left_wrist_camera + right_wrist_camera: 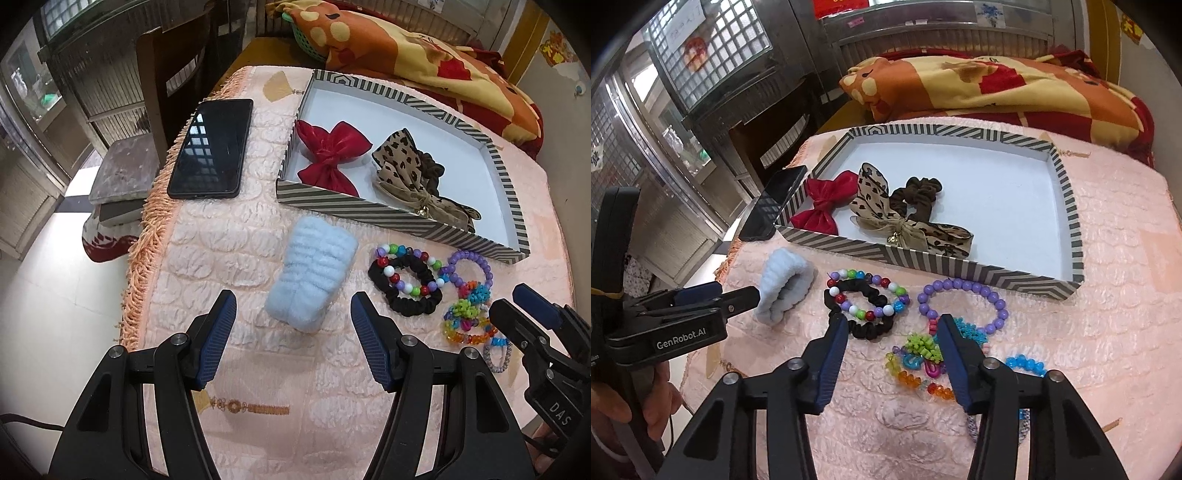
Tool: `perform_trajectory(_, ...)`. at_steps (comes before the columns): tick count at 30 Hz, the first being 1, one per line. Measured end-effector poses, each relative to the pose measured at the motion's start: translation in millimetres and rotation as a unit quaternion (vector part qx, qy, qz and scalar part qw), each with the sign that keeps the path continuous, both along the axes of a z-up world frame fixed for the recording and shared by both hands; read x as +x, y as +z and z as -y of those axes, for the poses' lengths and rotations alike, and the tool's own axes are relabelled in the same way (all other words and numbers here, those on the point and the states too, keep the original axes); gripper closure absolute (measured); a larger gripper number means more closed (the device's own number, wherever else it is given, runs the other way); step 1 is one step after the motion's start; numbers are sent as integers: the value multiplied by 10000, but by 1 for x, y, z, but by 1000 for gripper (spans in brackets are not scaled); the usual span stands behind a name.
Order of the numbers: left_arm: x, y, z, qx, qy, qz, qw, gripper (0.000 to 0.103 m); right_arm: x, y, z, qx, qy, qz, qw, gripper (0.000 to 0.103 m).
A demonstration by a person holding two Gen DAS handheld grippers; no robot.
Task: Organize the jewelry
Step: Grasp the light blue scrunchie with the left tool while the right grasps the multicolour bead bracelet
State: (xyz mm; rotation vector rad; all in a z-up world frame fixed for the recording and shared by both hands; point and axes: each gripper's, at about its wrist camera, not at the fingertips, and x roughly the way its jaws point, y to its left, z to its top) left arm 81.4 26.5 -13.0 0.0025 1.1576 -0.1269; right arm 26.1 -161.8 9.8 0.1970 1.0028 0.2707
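Observation:
A striped box tray (369,218) (960,267) holds a red bow (328,155) (827,206), a leopard bow (402,170) (882,210) and a brown scrunchie (919,192). In front lie a light blue fuzzy band (314,273) (783,288), a black scrunchie (410,299) (868,325) under a multicolour bead bracelet (871,295), a purple bead bracelet (472,266) (964,299) and a pile of colourful pieces (469,317) (919,358). My left gripper (293,332) (753,295) is open, just short of the blue band. My right gripper (892,354) (509,306) is open over the colourful pile.
A black phone (214,147) (772,206) lies left of the tray near the fringed cloth edge (147,240). A patterned blanket (424,55) (997,88) is heaped behind the tray. A wooden chair (166,74) and a stool stand at the left.

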Motion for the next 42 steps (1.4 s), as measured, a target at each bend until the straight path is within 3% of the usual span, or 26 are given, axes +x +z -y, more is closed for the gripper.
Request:
perform_trajectory(2, 1, -1, 0, -3, -2, -18, 10000, 39, 3, -4, 0, 64, 6, -57, 10000, 61)
perform_trajectory(10, 7, -7, -6, -28, 83, -117, 9999, 39, 25, -14, 0, 121, 25, -119, 9999, 63)
perform_trajectory(12, 9, -9, -7, -28, 89, -132, 9999, 39, 34, -20, -3, 53, 128, -165, 9998, 75)
perform_trajectory(14, 11, -10, -8, -25, 98, -139, 9999, 39, 42, -25, -8, -70, 245, -217, 9994, 78)
perform_trajectory(33, 27, -23, -9, -86, 77, -346, 9993, 39, 76, -60, -48, -1050, 1217, -436, 9860, 81)
perform_trajectory(37, 30, -27, -3, -122, -45, -410, 9991, 37, 81, -61, -47, -965, 1243, -440, 9866, 84)
perform_trajectory(39, 32, -30, 0, -138, -83, -447, 9989, 36, 81, -61, -44, -1000, 1208, -399, 9868, 94)
perform_trajectory(42, 34, -36, 7, -165, -190, -517, 9983, 36, 78, -60, -41, -883, 1140, -324, 9890, 94)
